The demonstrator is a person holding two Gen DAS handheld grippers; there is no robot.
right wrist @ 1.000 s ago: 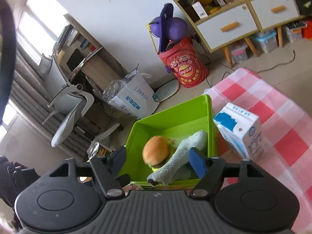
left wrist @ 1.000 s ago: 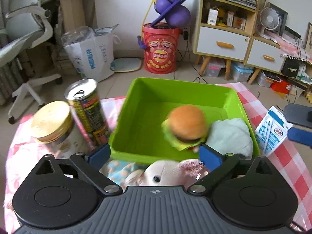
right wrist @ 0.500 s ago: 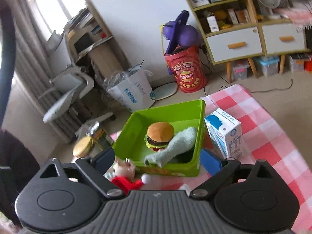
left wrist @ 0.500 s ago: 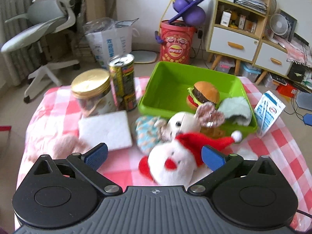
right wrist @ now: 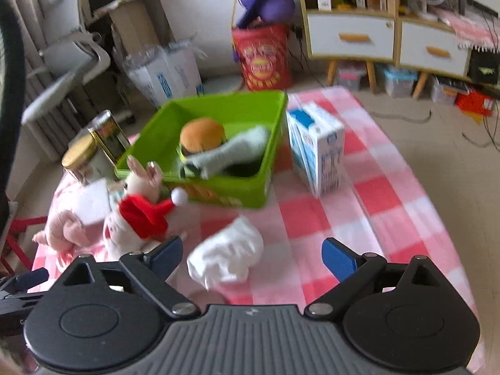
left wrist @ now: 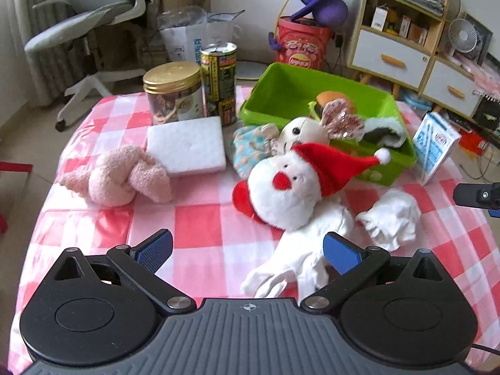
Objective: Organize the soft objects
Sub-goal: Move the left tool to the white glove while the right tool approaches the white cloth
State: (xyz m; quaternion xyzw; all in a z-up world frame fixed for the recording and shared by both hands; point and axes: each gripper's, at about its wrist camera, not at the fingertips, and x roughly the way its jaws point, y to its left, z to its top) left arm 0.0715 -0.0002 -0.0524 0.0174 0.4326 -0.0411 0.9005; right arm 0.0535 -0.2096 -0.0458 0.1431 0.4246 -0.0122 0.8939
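A green bin (left wrist: 281, 90) (right wrist: 237, 193) holds a plush burger (right wrist: 202, 134) and a pale green cloth (right wrist: 231, 153). In front of it lie a Santa plush (left wrist: 290, 184) (right wrist: 137, 218), a bunny plush (left wrist: 300, 131), a blue spotted cloth (left wrist: 247, 150), white gloves (left wrist: 312, 250) (right wrist: 228, 256), a pink towel (left wrist: 115, 178) and a white sponge (left wrist: 187, 147). My left gripper (left wrist: 248, 251) is open and empty, low over the table before the Santa, a glove between its fingers. My right gripper (right wrist: 253, 254) is open and empty, just behind the other crumpled glove.
A gold-lidded jar (left wrist: 173, 93) and a tall can (left wrist: 218, 78) stand left of the bin. A milk carton (left wrist: 434, 147) (right wrist: 318, 150) stands right of it. The table has a red-checked cloth (left wrist: 200, 228). Chair, shelves and a red bucket are on the floor behind.
Both grippers have pulled back from the bin toward the table's near side. The burger plush now rests in the bin. More soft things have come into view.
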